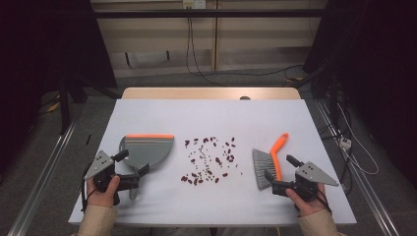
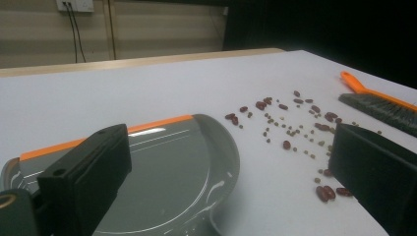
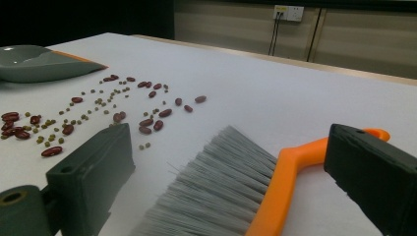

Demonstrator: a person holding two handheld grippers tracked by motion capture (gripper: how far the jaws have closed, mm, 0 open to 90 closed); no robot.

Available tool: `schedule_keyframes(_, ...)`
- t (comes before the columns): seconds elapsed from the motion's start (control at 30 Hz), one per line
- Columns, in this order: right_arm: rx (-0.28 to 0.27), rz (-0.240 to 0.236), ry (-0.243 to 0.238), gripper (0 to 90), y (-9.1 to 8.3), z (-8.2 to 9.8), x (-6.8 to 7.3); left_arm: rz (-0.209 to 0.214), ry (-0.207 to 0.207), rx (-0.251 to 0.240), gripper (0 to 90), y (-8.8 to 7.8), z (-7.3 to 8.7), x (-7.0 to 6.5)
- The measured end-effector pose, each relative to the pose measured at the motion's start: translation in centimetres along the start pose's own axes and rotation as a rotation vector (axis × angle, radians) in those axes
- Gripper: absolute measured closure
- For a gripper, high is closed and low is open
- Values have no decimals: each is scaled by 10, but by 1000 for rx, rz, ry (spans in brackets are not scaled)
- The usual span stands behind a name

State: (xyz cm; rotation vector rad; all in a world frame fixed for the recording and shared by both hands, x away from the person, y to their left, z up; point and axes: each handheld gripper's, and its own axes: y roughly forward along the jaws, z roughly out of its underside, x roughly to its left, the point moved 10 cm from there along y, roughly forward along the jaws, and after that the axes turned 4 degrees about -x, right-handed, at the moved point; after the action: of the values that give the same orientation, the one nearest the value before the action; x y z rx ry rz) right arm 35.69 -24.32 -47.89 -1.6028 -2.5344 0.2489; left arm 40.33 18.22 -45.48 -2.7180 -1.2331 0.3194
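Reading both grippers as wide open, nothing between the pads. My left gripper (image 1: pixel 132 173) sits at lower left of the high view, jaws straddling the near end of the grey dustpan (image 1: pixel 146 150), whose stub handle (image 1: pixel 134 191) points toward me. My right gripper (image 1: pixel 279 175) is at lower right, jaws around the near end of the brush (image 1: pixel 268 164), not yet pressing it.

Red beans and small green peas (image 1: pixel 209 161) lie scattered mid-frame between pan and brush, well apart from both.

Handling, my judgement: pan is light, stiff plastic, glossy, so likely slippery; best taken by the stub handle, orange lip (image 1: pixel 149 135) kept flat on the white table (image 1: pixel 206 115). Brush is light; bristles (image 3: pixel 216 189) are soft and would splay, so I would grip the rigid orange handle (image 3: pixel 290 174). Beans are hard and will roll.
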Motion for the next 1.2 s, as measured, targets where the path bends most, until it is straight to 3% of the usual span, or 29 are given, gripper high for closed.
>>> schedule_keyframes(0.7,11,6,-7,40,5,-2,-3,8,6,-5,23,0,-2,-2)
schedule_keyframes(0.97,38,35,-12,38,15,-3,-12,13,12,-2,23,1,-2,-3)
schedule_keyframes(1.2,77,102,6,38,24,-6,-30,16,16,1,23,1,-2,-3)
